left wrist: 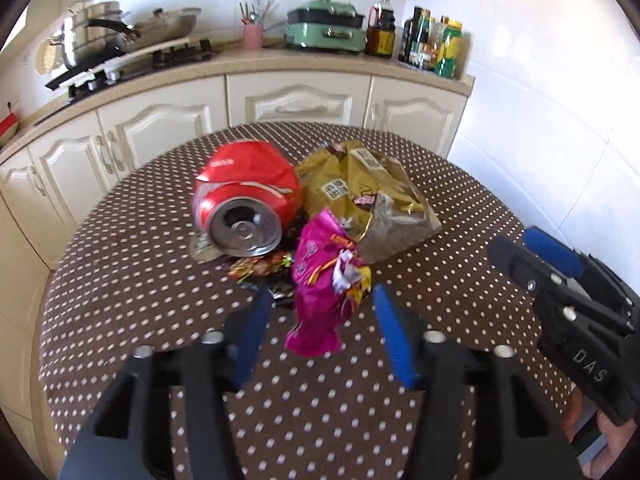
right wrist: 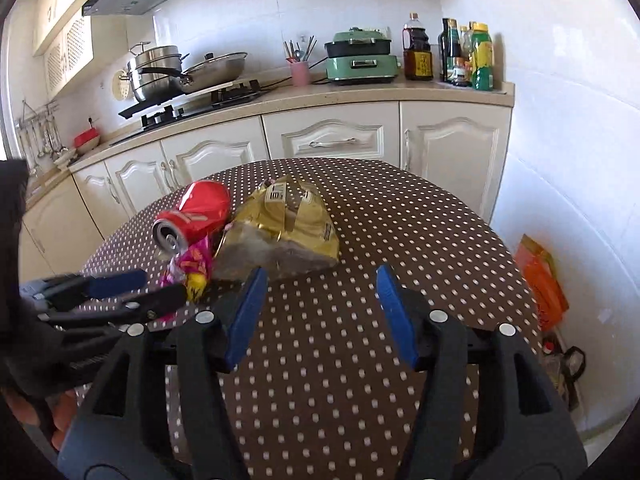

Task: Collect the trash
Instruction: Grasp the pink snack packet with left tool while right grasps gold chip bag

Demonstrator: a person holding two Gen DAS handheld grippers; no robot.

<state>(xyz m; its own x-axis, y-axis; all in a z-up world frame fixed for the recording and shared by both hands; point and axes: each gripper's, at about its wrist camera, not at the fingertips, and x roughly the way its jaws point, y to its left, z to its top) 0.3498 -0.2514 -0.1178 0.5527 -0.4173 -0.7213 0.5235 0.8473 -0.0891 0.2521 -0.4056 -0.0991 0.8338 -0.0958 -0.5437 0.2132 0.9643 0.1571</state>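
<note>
Trash heaped near the middle of the round brown table with white polka dots (left wrist: 120, 280): a crushed red aluminium drink can (left wrist: 248, 200) lying on its side, silver end toward the cameras; a crumpled gold foil snack bag (left wrist: 360, 184) touching it on the right; a crinkled magenta foil wrapper (left wrist: 324, 280) in front of both, nearest the grippers; a small multicoloured wrapper scrap (left wrist: 260, 268) tucked under the can's rim.

Left gripper (left wrist: 322, 308) over the near side of the table, blue-padded fingers (left wrist: 390, 332) spread apart and not pressing on anything. Magenta wrapper framed squarely between those pads, long axis running roughly along the fingers' pointing line, near end drooping toward the camera; contact with either pad not visible.

Right gripper (right wrist: 320, 300) likewise spread and holding nothing, only bare tablecloth between its pads. Gold bag just ahead and slightly left of its fingers, its broad edge facing them.

Left hand judged nearer to a grasp: magenta wrapper already in line, likely needing only a short advance and a squeeze across its narrow width. Right hand probably best placed for the gold bag.
</note>
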